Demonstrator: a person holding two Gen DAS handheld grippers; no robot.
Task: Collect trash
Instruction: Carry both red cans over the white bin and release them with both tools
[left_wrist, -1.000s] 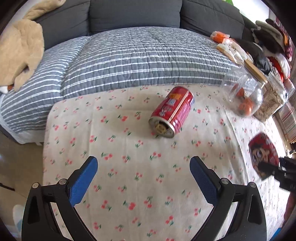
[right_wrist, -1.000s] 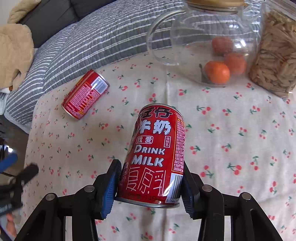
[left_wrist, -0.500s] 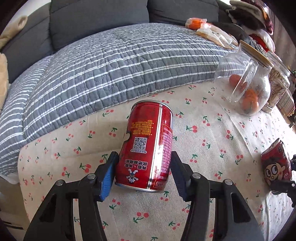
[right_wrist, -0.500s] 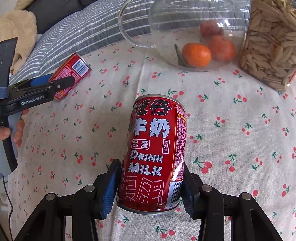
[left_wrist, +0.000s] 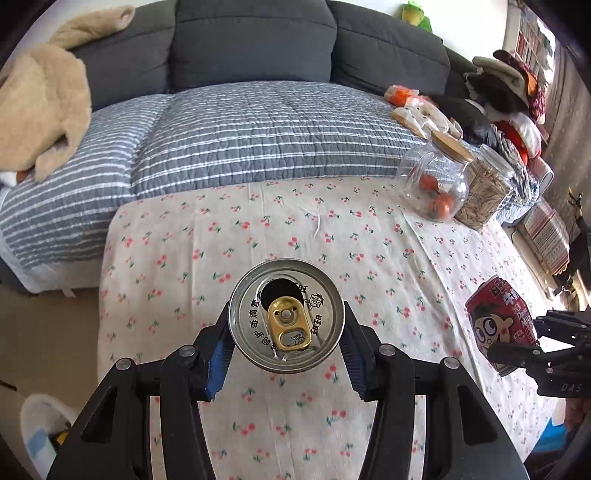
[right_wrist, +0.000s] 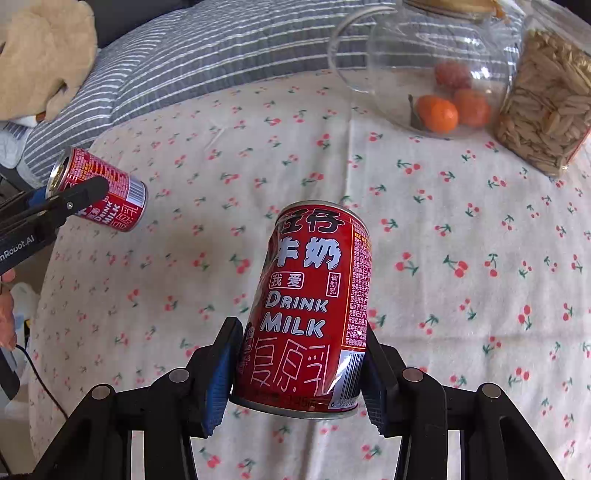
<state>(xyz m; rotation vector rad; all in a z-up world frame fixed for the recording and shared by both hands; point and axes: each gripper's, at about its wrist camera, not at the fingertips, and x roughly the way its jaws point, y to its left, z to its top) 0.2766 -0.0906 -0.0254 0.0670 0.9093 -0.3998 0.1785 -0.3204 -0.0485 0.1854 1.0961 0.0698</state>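
While both red aluminium milk-drink cans are off the cherry-print tablecloth (left_wrist: 258, 236), neither has reached a bin, and no bin shows in either view. The left gripper (left_wrist: 286, 334) has just been closing and now clamps the opened red can (left_wrist: 286, 314) between its blue pads, the silver top with its gold pull-tab facing the camera. The right gripper (right_wrist: 299, 373) is clenched on the second red can (right_wrist: 310, 299), gripping its lower end with the body pointing away ahead of the fingers. Beyond the right gripper, a clear glass jar of tangerines (right_wrist: 436, 74) and a clear jar of seeds (right_wrist: 546, 107) stand on the cloth. Pick-up looks done; carrying and dropping both cans remain.
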